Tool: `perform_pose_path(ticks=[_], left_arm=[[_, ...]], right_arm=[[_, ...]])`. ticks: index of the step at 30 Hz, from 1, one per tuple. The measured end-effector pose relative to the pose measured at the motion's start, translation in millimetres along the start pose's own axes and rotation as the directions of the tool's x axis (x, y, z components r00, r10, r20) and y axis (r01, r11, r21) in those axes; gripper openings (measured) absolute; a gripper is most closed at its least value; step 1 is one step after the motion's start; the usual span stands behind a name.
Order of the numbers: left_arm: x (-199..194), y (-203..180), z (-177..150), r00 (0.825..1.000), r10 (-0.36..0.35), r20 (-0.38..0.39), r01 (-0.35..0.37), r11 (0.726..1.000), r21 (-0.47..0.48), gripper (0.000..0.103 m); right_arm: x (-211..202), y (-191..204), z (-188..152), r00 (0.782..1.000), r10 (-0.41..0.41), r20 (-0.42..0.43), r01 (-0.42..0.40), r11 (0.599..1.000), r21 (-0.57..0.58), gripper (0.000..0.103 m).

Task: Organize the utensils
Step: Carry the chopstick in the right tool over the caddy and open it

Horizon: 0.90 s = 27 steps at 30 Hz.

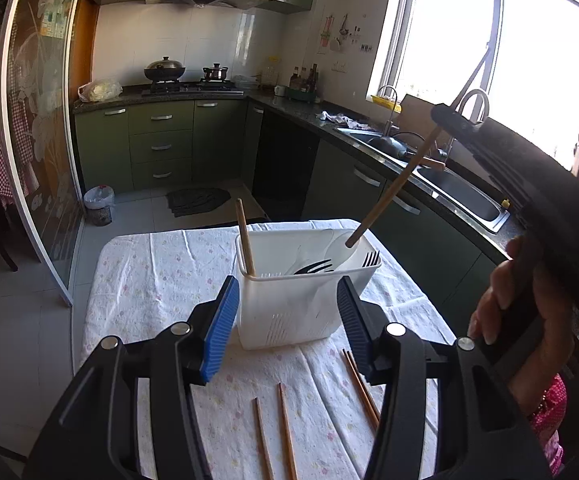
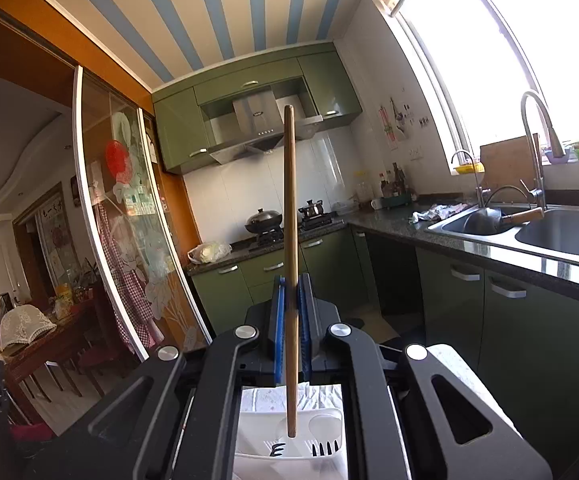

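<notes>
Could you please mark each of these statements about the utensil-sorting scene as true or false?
1. The right gripper is shut on a wooden chopstick. True.
2. The left gripper grips a fork. False: it is open and empty.
3. The white plastic utensil basket lies tipped over. False: it stands upright on the floral tablecloth.
4. One chopstick already stands in the basket. True.
5. Loose chopsticks lie on the cloth. True.

Left wrist looks down, close over the table (image 1: 161,280); right, perhaps level; both share the caddy (image 1: 289,312) (white).
</notes>
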<state>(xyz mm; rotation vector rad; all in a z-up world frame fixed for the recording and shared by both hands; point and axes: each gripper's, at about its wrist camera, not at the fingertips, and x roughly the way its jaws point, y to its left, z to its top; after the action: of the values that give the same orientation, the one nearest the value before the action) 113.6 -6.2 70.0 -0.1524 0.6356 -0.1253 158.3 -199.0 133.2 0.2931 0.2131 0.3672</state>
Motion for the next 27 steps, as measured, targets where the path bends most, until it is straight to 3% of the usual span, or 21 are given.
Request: perform_pose_path(ticks=[7, 10, 17, 21, 23, 27], left_arm=[[6.1, -1.1, -6.9, 0.999, 0.001, -0.043, -0.001, 1.000, 0.004, 0.050], [9.4, -2.7, -11.6, 0.998, -0.004, -0.066, 0.005, 1.000, 0.007, 0.053], [17.2, -3.9, -26.4, 0.989, 0.008, -0.146, -0.007, 1.000, 0.012, 0.054], [34.8, 4.3, -49.7, 0.966, 0.005, -0.258, -0.007, 1.000, -0.004, 0.051], [47.2, 7.2, -64.8, 0.943, 0.004, -0.332, -0.008, 1.000, -0.008, 0.039], [67.8, 11.1, -95.5, 0.902, 0.045, -0.430, -0.045, 0.999, 0.010, 0.036]], right_arm=[[33.5, 4.0, -31.3, 0.996, -0.034, -0.084, 0.028, 0.997, -0.066, 0.009], [34.6, 9.9, -41.0, 0.994, -0.034, -0.100, 0.024, 0.995, -0.100, 0.020], [-16.3, 8.0, -46.0, 0.998, 0.014, -0.060, -0.018, 0.997, -0.079, 0.024], [-63.1, -2.2, -57.5, 0.998, 0.006, -0.065, -0.011, 0.997, -0.081, 0.029], [-84.4, -11.9, -68.1, 0.997, -0.007, -0.083, 0.001, 0.997, -0.072, 0.029], [-113.9, -41.6, -89.3, 0.989, -0.028, -0.143, 0.028, 1.000, -0.005, 0.029]])
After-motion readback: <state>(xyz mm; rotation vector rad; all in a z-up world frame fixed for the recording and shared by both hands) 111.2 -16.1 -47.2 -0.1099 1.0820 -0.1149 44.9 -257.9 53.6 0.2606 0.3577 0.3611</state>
